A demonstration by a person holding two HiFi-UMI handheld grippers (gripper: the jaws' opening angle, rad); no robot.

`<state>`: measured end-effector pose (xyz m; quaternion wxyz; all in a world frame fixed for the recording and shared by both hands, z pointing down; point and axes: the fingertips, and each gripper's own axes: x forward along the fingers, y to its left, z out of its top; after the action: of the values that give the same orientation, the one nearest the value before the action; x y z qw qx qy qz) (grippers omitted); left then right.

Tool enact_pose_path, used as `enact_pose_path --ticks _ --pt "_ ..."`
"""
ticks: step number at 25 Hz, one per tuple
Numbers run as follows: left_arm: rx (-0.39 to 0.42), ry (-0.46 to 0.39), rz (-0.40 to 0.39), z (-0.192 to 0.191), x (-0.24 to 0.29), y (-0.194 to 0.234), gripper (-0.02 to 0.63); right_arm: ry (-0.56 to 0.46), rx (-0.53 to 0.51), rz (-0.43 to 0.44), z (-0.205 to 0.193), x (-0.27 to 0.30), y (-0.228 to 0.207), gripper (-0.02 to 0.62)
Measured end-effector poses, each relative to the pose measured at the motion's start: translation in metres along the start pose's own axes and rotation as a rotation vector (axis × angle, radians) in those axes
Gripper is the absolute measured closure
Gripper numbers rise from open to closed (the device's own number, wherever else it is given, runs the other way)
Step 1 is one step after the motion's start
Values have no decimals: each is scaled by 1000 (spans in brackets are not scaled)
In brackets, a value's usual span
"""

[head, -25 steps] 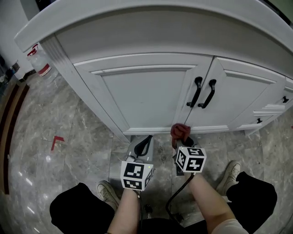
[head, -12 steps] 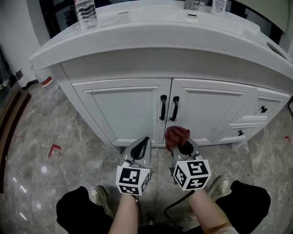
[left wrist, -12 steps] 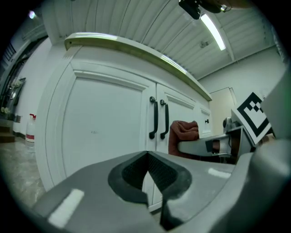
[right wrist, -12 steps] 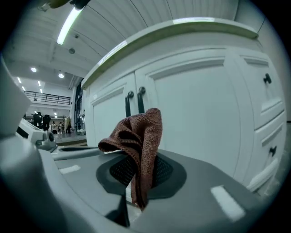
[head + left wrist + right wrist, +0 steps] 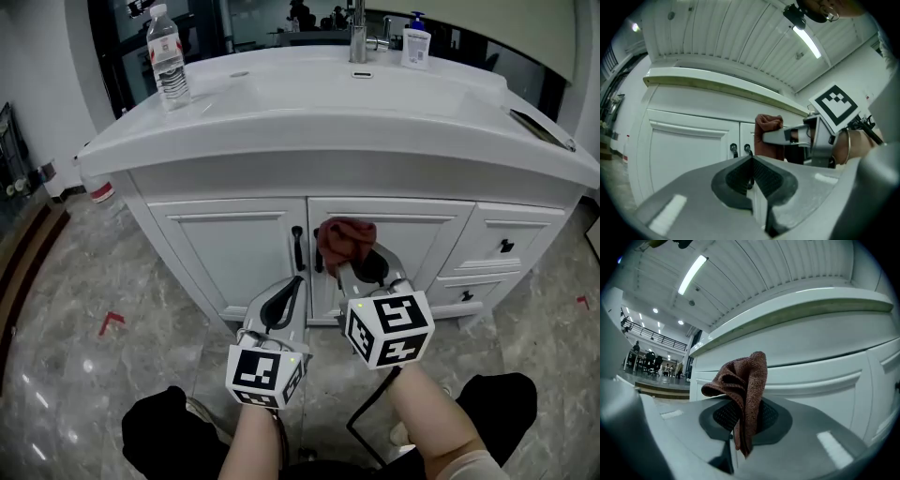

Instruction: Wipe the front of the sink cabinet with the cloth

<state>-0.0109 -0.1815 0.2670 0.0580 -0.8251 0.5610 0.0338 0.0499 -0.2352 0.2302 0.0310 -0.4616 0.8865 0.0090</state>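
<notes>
The white sink cabinet [image 5: 234,244] has two doors with black handles [image 5: 298,247] at the centre seam. My right gripper [image 5: 358,253] is shut on a brown cloth [image 5: 345,237], which it holds up near the top of the right door [image 5: 422,242], by the handles. In the right gripper view the cloth [image 5: 746,385] bunches up out of the shut jaws, with the cabinet front [image 5: 820,362] close behind it. My left gripper [image 5: 293,286] is shut on nothing, lower and to the left, in front of the doors' seam. The left gripper view shows the cloth [image 5: 767,136] and the handles [image 5: 734,150].
A water bottle [image 5: 167,56] stands on the countertop [image 5: 281,112] at the left, with a tap [image 5: 357,33] and a soap bottle [image 5: 415,45] at the back. Drawers [image 5: 506,246] sit right of the doors. Marble floor [image 5: 84,309] with a red mark [image 5: 112,322] lies to the left.
The right gripper has lifted the cloth from the doors' foot to the top of the right door. The head view has tilted up and now takes in the countertop.
</notes>
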Motion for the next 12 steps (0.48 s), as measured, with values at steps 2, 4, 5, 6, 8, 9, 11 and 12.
enact_pose_path --ticks 2,4,5,6,8,9,11,12 --pt "-1 4 21 0 -2 -1 606 6 -13 19 5 9 3 514" --pt "-18 2 43 0 -1 0 606 18 -26 22 4 18 3 514" --pt "-20 2 47 0 -1 0 606 22 -24 22 2 21 1 514" --pt "-18 6 47 0 1 -1 606 25 -17 23 0 23 -2 514" --pt "-15 16 37 -3 5 -6 606 27 3 25 -3 23 -9 514" --pt "-17 19 28 -5 7 -8 606 28 9 22 -3 21 -13 514" --pt "-13 24 18 -8 12 -11 606 28 13 9 -4 18 -23 514" --pt "-10 25 20 -10 14 -11 606 26 13 3 -4 16 -28 513"
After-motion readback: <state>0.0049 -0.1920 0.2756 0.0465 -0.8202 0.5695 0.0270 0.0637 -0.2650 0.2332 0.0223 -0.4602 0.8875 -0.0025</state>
